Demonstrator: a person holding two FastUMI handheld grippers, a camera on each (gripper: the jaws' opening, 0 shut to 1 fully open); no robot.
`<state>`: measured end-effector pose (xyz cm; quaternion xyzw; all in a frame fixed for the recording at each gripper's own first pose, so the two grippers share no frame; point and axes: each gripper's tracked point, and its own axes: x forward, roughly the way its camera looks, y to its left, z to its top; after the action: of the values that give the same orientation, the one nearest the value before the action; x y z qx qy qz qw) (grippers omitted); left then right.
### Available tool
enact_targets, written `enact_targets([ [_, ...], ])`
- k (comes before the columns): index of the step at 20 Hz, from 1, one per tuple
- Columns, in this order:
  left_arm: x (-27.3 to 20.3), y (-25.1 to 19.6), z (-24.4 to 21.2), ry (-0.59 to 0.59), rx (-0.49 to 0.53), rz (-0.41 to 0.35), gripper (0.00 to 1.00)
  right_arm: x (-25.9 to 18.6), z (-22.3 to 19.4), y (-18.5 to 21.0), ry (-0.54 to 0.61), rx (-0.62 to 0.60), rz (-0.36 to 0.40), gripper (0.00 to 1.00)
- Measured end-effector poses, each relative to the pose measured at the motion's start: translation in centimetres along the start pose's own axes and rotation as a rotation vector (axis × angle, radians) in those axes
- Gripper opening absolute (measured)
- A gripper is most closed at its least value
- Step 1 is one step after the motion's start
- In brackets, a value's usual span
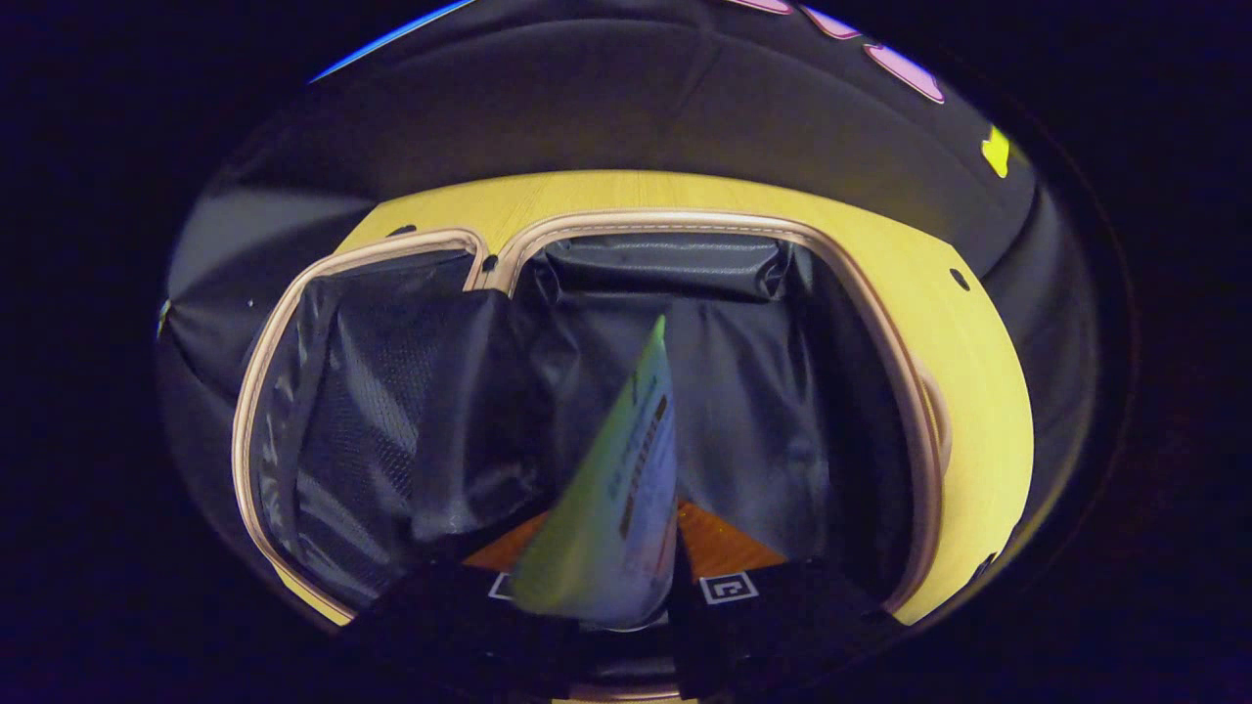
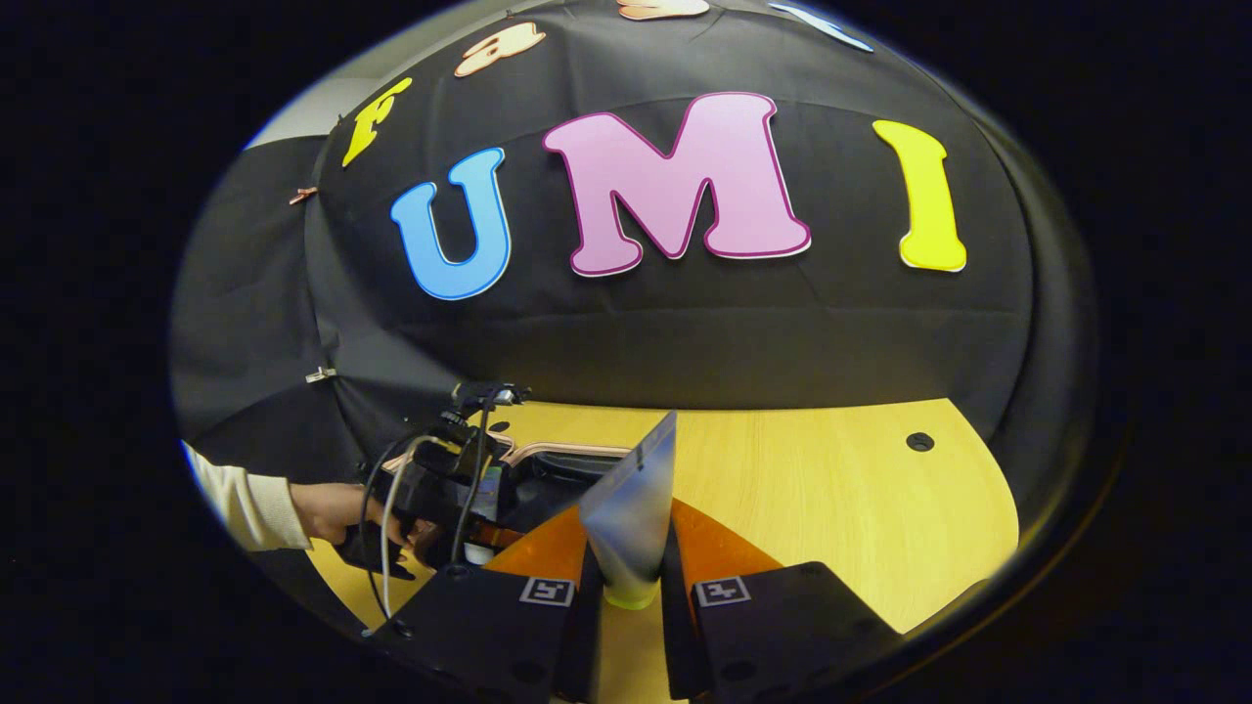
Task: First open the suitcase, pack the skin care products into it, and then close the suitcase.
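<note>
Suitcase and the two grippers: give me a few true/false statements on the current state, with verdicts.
1. The suitcase lies open on the table. True.
2. The left gripper is empty. False: it is shut on a green tube above the open suitcase.
3. The right gripper holds a silver tube. True.
4. The silver tube is already inside the suitcase. False: it is held over bare table, beside the suitcase.
5. A hand holds the left gripper. True.

One open suitcase [image 1: 587, 391], two tubes [image 1: 611, 508] [image 2: 631, 513], perhaps differing ones, one wooden table [image 2: 831, 499].
</note>
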<state>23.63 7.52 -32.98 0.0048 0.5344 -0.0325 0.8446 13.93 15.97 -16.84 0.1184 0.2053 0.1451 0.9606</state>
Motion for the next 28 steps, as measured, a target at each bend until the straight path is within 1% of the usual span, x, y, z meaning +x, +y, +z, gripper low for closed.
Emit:
enact_targets([
  [1,0.6,0.2,-0.4,0.029,-0.012,0.008,0.4,0.3,-0.1,0.1,0.008,0.006,0.007,0.3],
  [3,0.7,0.1,0.1,0.043,0.035,0.025,0.42,0.9,-0.8,0.3,0.037,0.022,0.021,0.3],
  [4,0.7,0.2,0.3,0.049,0.062,0.042,0.47,1.3,-1.1,0.3,0.049,0.027,0.022,0.3],
  [5,0.5,0.4,0.5,0.044,0.071,0.063,0.47,1.8,-1.4,0.3,0.065,0.025,0.022,0.3],
  [6,0.2,0.3,1.1,0.018,0.063,0.063,0.59,2.5,-1.7,0.2,0.08,0.019,0.015,0.3],
  [7,-0.7,0.2,1.8,-0.03,0.048,0.05,0.63,3.1,-1.8,0.4,0.092,0.012,0.012,0.3],
  [8,-2.2,-0.2,2.9,-0.109,0.022,0.024,0.75,3.9,-1.9,0.6,0.102,0.004,0.009,0.3],
  [10,-6.5,0.4,4.8,-0.277,-0.014,-0.003,1.0,5.4,-2.4,1.6,0.134,-0.007,0.01,0.29],
  [11,-8.8,1.6,5.4,-0.352,-0.013,0.011,0.98,6.3,-2.5,2.3,0.142,-0.004,0.011,0.3],
  [12,-10.9,3.6,5.5,-0.4,-0.008,0.056,0.98,7.5,-3.0,3.0,0.165,0.0,0.01,0.3],
  [13,-12.6,5.8,5.4,-0.437,0.0,0.105,0.98,8.6,-3.9,3.7,0.202,0.0,0.012,0.3],
  [14,-14.4,7.7,5.2,-0.464,0.006,0.135,0.98,9.7,-5.3,4.3,0.254,0.006,0.008,0.3],
  [15,-16.2,9.2,4.5,-0.48,0.004,0.148,0.98,10.7,-6.5,5.3,0.3,0.024,0.014,0.3],
  [18,-20.2,12.0,2.5,-0.499,-0.025,0.135,0.97,13.3,-9.8,8.2,0.412,0.067,0.031,0.3],
  [19,-20.9,12.9,1.8,-0.51,-0.035,0.134,0.96,13.9,-11.4,8.7,0.462,0.053,0.03,0.3],
  [22,-22.9,14.5,-0.6,-0.506,-0.072,0.143,0.97,14.8,-16.1,9.6,0.614,0.021,0.001,0.3],
  [23,-23.8,14.5,-1.1,-0.515,-0.09,0.124,0.97,14.9,-17.3,9.5,0.657,-0.003,-0.024,0.29],
  [24,-24.3,14.0,-1.4,-0.524,-0.103,0.096,0.96,15.3,-18.1,9.1,0.68,-0.043,-0.049,0.21],
  [25,-24.8,14.2,-1.8,-0.533,-0.109,0.088,0.95,15.5,-18.8,8.9,0.698,-0.07,-0.071,0.21],
  [26,-25.3,14.6,-2.1,-0.542,-0.112,0.09,0.95,15.7,-19.2,9.1,0.717,-0.07,-0.085,0.3],
  [28,-26.1,16.2,-2.9,-0.54,-0.136,0.127,0.95,15.6,-19.8,9.3,0.751,-0.037,-0.112,0.32],
])
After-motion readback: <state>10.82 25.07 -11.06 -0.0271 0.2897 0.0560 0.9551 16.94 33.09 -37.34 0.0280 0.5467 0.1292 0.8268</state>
